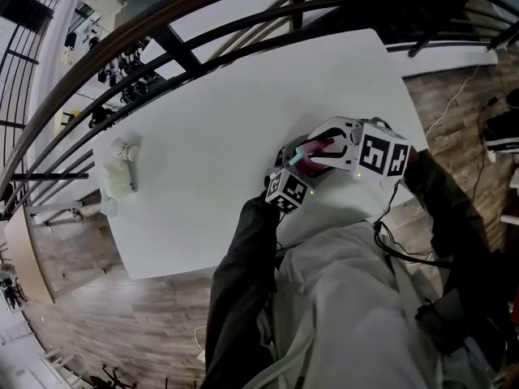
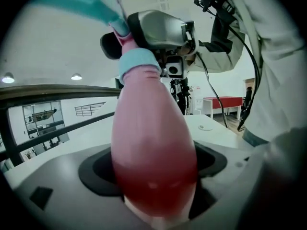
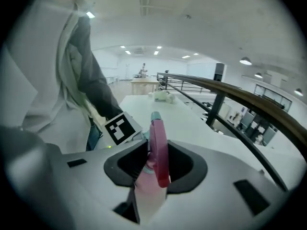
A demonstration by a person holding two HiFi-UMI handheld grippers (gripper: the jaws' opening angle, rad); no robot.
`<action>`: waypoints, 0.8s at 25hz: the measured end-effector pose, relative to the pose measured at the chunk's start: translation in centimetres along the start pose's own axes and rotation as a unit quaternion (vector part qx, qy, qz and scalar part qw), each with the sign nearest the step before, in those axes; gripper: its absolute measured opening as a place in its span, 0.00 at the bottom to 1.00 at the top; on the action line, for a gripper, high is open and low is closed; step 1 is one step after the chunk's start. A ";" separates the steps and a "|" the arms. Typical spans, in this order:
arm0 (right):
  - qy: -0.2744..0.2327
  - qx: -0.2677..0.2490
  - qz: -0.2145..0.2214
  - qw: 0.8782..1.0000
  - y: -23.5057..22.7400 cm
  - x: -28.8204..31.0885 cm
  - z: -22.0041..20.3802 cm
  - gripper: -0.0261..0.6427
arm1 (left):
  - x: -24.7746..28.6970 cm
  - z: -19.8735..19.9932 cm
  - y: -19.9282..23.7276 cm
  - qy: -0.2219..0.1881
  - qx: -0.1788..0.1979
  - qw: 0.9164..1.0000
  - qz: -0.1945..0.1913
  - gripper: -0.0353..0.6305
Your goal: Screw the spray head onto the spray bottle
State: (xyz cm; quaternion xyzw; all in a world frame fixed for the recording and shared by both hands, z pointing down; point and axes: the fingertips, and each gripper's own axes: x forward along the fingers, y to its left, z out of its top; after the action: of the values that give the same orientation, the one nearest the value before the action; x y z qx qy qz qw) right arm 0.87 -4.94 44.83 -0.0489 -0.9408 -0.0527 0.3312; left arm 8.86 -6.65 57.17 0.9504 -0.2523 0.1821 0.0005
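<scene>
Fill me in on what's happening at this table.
A person stands at a white table with a gripper in each hand. The left gripper is clamped on the body of a pink spray bottle. The right gripper is closed on the pink spray head, which sits at the bottle's neck. Whether the head is screwed tight cannot be told. A pale object lies untouched at the table's far side.

Bottle [image 2: 153, 152]: no print I can read.
Cubes [image 1: 384, 154]: my black-and-white square markers only, no letters or digits.
Room: no legible signs.
</scene>
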 end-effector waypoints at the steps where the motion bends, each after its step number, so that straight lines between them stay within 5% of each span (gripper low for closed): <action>1: 0.007 0.016 -0.028 0.999 -0.2 0.0 -0.1 0.19 | 0.0 -0.1 0.1 0.002 0.000 1.000 0.003 0.72; 6: 0.126 0.120 -0.160 0.972 -1.5 0.9 -0.7 0.19 | 0.2 -0.2 0.7 0.014 0.003 1.000 0.026 0.72; 8: 0.124 0.127 -0.177 0.968 -1.5 0.9 -0.7 0.19 | 0.2 -0.1 0.7 0.011 -0.007 0.999 0.031 0.72; 13: -0.005 0.173 -0.161 0.972 -1.9 -1.8 -0.5 0.26 | 0.3 -0.1 0.5 0.007 -0.016 1.000 0.022 0.72; 20: 0.027 0.231 -0.071 0.970 2.9 -0.7 -2.3 0.30 | 0.3 -0.3 0.7 0.013 -0.016 0.999 0.025 0.72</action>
State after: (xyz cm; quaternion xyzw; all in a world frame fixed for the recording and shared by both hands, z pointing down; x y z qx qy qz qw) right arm 3.17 -2.42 46.36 0.0974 -0.9191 0.1414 0.3546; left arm 8.65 -7.32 57.47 0.9411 -0.2793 0.1900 0.0147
